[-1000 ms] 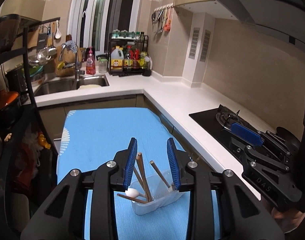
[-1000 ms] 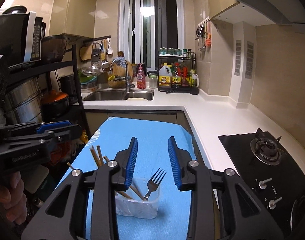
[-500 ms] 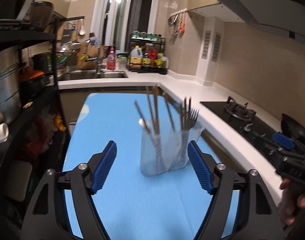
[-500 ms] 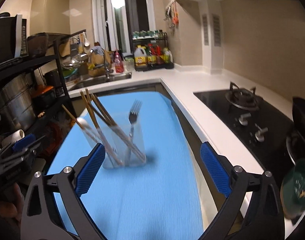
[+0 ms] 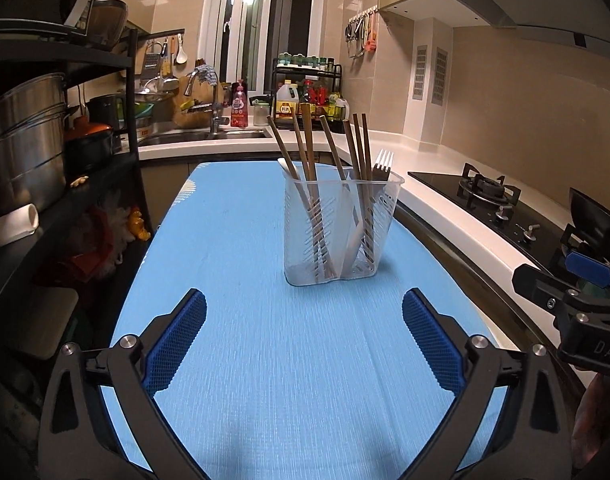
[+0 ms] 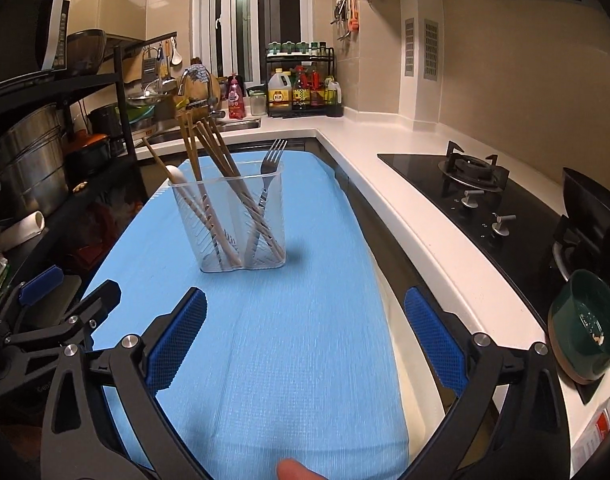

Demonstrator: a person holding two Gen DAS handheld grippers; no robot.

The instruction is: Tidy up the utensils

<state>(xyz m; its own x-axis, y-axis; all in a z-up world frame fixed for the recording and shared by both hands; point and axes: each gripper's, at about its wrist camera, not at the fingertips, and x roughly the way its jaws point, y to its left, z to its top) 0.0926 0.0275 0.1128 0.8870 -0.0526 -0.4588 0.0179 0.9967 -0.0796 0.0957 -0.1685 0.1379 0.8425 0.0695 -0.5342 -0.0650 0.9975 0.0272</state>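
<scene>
A clear plastic utensil holder stands upright on the blue cloth-covered board. It holds several wooden chopsticks, a white spoon and a metal fork. It also shows in the right wrist view, with the fork at its right side. My left gripper is open and empty, low over the board, short of the holder. My right gripper is open and empty, also short of the holder.
A white counter with a black gas hob runs along the right. A green bowl sits at the near right. A black rack with steel pots stands left. The sink and bottles are at the back.
Both grippers have opened wide and drawn back and down from above the holder. The holder now stands in front of them instead of below.
</scene>
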